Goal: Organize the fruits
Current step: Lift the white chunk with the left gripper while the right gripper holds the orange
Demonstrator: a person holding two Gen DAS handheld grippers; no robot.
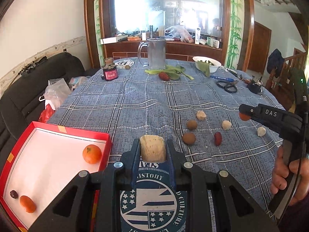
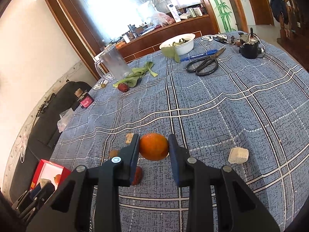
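Your left gripper (image 1: pixel 153 150) is clamped on a pale, fibrous cut chunk (image 1: pixel 153 148), just right of the red cardboard box with white lining (image 1: pixel 105 135). The box holds a round orange tangerine (image 1: pixel 92 154), a second orange fruit (image 1: pixel 27 204) and a small dark berry (image 1: pixel 13 194). Your right gripper (image 2: pixel 154 147) pinches an orange citrus fruit (image 2: pixel 154 146) over the blue plaid tablecloth (image 2: pixel 212 116).
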